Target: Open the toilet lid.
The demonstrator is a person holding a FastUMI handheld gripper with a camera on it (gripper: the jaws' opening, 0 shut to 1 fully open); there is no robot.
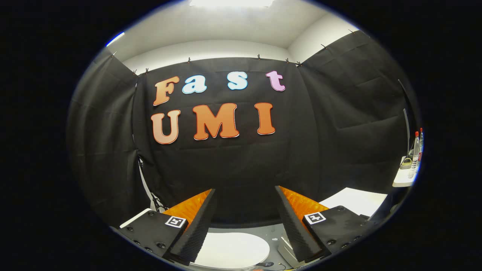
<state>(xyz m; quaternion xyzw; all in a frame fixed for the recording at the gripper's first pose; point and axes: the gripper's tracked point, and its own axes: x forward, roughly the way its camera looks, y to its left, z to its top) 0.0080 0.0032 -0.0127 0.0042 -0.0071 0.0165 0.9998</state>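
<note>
My gripper (244, 190) is open, its two fingers spread wide with nothing between them. Low down between the fingers lies the white toilet lid (231, 249), flat and closed, well below the fingertips. The fingers point over it toward the black cloth wall beyond. Part of the lid's left side is hidden behind the left finger (197, 226).
A white table (357, 201) stands to the right behind the right finger. Further right a small white shelf (403, 180) holds clear bottles (415, 154) with red caps. A pale box-like part (288, 252) sits just right of the lid. Black cloth walls close in on three sides.
</note>
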